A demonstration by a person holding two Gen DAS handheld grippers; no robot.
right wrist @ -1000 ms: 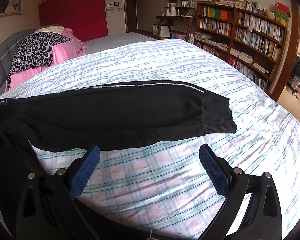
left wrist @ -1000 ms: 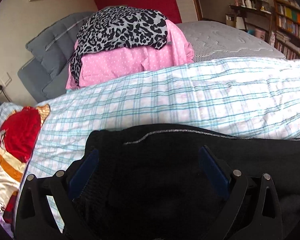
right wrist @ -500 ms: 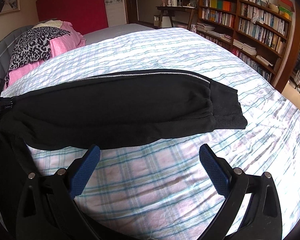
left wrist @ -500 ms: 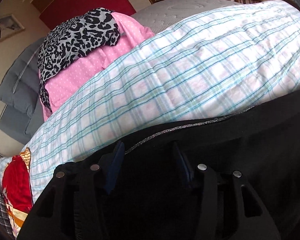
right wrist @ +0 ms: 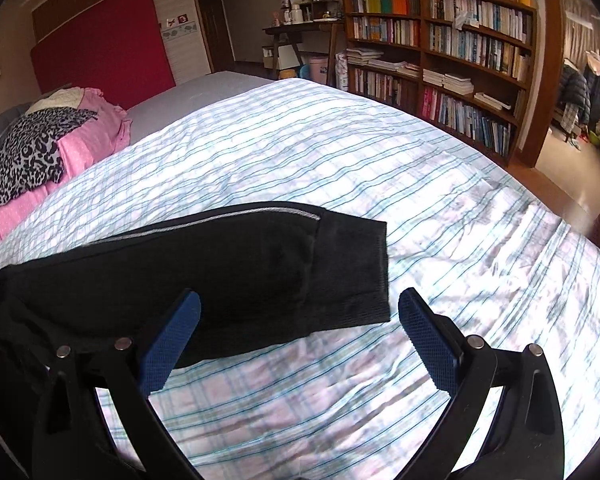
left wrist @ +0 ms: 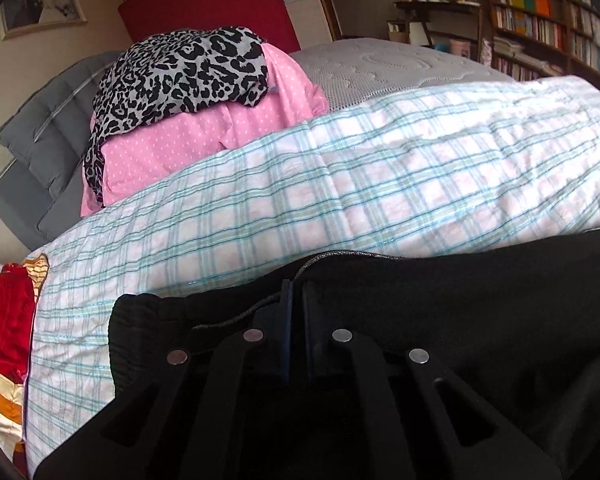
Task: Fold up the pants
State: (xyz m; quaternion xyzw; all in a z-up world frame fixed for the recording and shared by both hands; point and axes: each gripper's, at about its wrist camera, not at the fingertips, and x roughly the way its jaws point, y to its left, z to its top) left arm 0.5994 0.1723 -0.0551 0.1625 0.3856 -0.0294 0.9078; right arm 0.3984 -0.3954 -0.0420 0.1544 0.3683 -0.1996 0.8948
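Black pants (right wrist: 228,272) with a thin silver side stripe lie lengthwise on the plaid duvet (right wrist: 380,168), ribbed cuffs (right wrist: 352,268) pointing right. In the left wrist view the pants (left wrist: 460,300) fill the lower frame, and my left gripper (left wrist: 294,300) is shut on the pants' upper edge near the waistband end. My right gripper (right wrist: 300,320) is open and empty, hovering just in front of the cuffs, its left finger over the leg's near edge.
A pile of pink dotted and leopard-print clothes (left wrist: 188,96) sits at the bed's head by a grey headboard (left wrist: 48,132). A red and gold pillow (left wrist: 4,320) lies at the left. Bookshelves (right wrist: 440,52) stand beyond the bed's far side.
My left gripper closed from wide open onto the pants' edge. My right gripper moved to the right along the leg toward the cuffs, staying open.
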